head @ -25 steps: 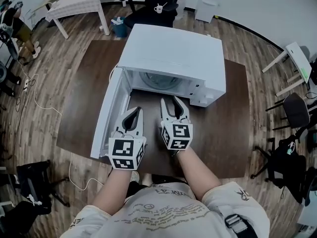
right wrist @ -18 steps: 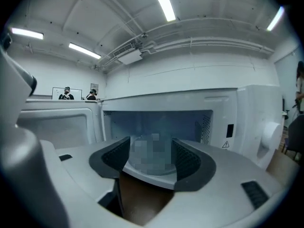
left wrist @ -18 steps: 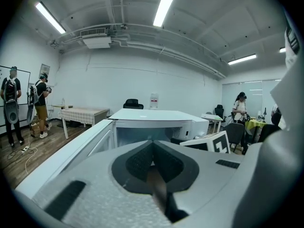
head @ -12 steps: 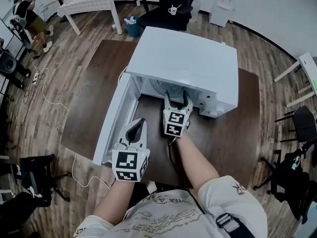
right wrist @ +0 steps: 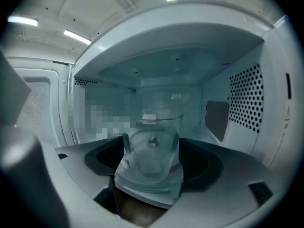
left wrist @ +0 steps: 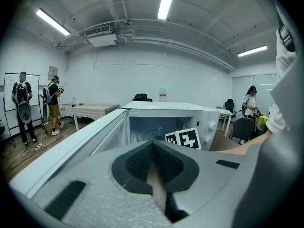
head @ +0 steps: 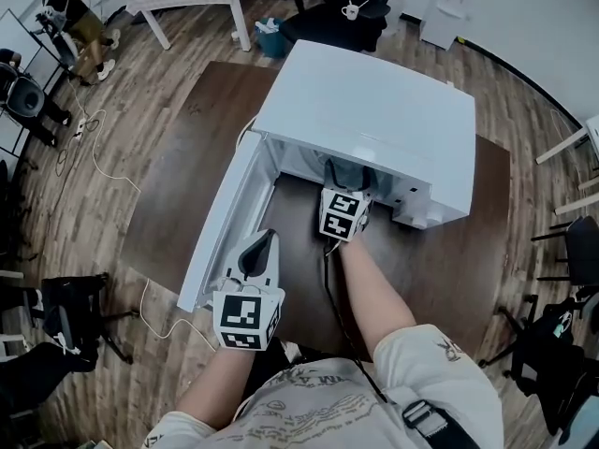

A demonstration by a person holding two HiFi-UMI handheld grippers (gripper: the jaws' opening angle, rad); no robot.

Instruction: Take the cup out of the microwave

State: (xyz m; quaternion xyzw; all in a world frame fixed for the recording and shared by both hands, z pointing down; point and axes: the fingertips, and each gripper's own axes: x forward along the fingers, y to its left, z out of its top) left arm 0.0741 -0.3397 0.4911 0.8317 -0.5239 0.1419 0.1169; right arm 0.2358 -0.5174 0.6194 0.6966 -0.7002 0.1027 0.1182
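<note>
White microwave (head: 374,120) stands on dark wooden surface (head: 178,195), door (head: 229,223) swung open to the left.

Right hand-held gripper (right wrist: 153,151): reaches into the cavity. In the head view only its marker cube (head: 343,215) and rear body show; the jaw tips are hidden under the microwave roof. In its own view the jaws are spreading, one on each side of the cup (right wrist: 152,134), pads not pressing on it.

Cup: clear glass, upright on the glass turntable (right wrist: 147,186) inside the microwave. Not visible in the head view. Its outline blends with the pale back wall; a handle-like edge on its left side is hard to make out.

Left hand-held gripper (head: 267,241): outside the cavity, beside the open door, jaws pressed together, nothing between them. In its own view the cup cannot be made out.
</note>
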